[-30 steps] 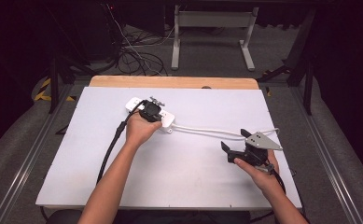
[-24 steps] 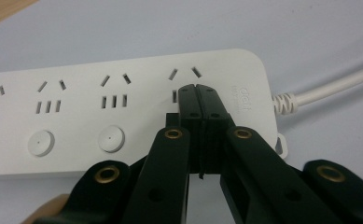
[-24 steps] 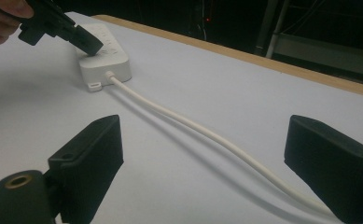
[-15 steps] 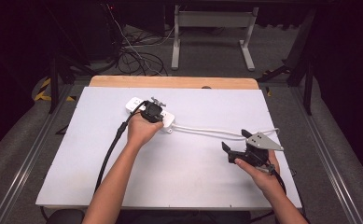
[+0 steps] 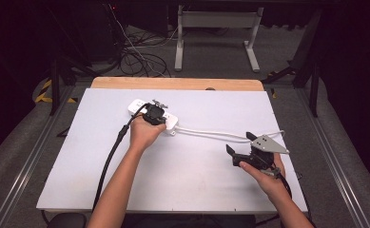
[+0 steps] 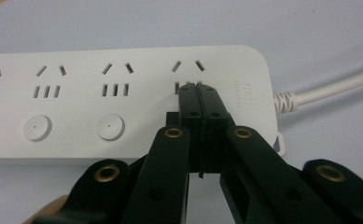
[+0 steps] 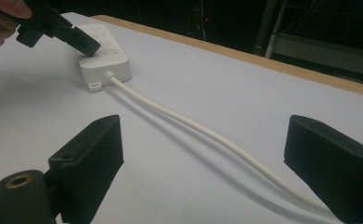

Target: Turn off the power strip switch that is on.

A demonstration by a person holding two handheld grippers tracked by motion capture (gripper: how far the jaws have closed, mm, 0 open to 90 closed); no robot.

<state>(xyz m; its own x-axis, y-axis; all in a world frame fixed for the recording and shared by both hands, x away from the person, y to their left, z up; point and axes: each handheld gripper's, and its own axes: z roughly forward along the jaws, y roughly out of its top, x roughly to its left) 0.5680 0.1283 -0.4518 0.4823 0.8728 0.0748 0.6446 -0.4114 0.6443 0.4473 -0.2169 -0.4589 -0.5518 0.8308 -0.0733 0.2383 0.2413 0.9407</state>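
Note:
A white power strip (image 6: 123, 70) lies on the white table (image 5: 192, 180), toward the far left (image 5: 136, 105). My left gripper (image 6: 197, 88) is shut, and its closed tips press down on the strip's top at the last socket, near the cable end. In the high view the left gripper (image 5: 155, 114) sits over the strip with a hand behind it. The strip's white cable (image 5: 211, 135) runs right across the table. My right gripper (image 5: 239, 142) is open and holds nothing, just in front of that cable (image 7: 193, 126), facing the strip (image 7: 109, 58).
A black cable (image 5: 111, 156) trails from the left gripper along the forearm to the near edge. A wooden strip (image 5: 178, 83) borders the table's far side. Beyond it are table legs and tangled cables (image 5: 140, 57) on the floor.

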